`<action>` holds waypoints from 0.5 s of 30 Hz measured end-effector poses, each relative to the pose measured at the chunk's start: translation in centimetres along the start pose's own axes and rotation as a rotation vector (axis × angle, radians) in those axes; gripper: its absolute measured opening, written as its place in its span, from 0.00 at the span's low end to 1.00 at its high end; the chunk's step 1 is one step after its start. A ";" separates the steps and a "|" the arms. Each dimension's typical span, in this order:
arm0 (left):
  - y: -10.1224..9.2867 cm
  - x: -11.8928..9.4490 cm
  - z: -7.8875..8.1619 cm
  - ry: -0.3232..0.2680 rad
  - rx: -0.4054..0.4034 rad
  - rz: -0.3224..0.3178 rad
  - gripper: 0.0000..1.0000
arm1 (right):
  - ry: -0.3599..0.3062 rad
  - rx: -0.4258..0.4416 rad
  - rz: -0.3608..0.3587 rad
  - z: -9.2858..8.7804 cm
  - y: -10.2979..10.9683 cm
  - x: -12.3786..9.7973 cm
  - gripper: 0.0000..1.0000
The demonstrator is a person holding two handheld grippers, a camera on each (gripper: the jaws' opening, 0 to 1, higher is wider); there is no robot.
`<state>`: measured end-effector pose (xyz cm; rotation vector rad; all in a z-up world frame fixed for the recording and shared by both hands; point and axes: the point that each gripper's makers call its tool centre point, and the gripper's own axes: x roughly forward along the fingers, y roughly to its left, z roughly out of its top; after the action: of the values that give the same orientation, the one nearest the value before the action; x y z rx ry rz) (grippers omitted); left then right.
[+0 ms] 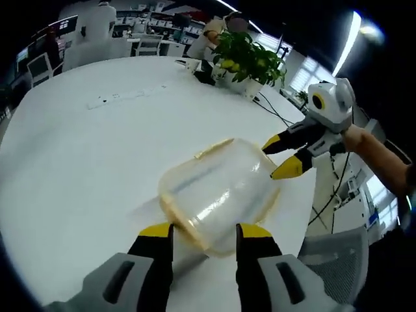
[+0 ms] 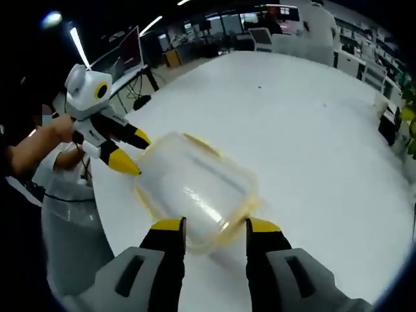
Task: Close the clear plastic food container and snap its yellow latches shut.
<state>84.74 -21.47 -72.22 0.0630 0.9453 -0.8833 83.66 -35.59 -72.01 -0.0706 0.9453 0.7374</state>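
Left gripper view: the left gripper (image 1: 204, 235) spreads its jaws around the near end of the container (image 1: 218, 193) (clear, yellow-rimmed) on the white table (image 1: 78, 149). Right gripper view: the right gripper (image 2: 214, 229) likewise brackets the container (image 2: 195, 188), jaws apart.

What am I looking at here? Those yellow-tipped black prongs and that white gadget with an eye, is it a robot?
No robot: a person holds a hand tool in each hand, each carrying a camera. The left gripper view looks along the left gripper; the right gripper, held by a hand, enters from the side. The right gripper view is the reverse, with its own gripper at the bottom. Both sit open at opposite ends of a clear plastic food container with yellow trim on a white table. A potted plant stands behind.
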 end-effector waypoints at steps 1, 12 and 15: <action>0.0 0.0 0.0 -0.001 -0.004 0.000 0.30 | -0.005 0.005 0.004 0.0 0.1 0.0 0.30; 0.0 -0.3 0.2 -0.036 -0.064 -0.016 0.26 | -0.035 0.082 0.002 0.3 0.2 0.2 0.28; 0.0 -0.2 0.3 -0.030 -0.055 -0.014 0.26 | -0.034 0.086 0.000 0.2 0.2 0.1 0.28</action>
<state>84.86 -21.47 -71.91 -0.0039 0.9426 -0.8690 83.74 -35.31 -71.90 0.0176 0.9436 0.6947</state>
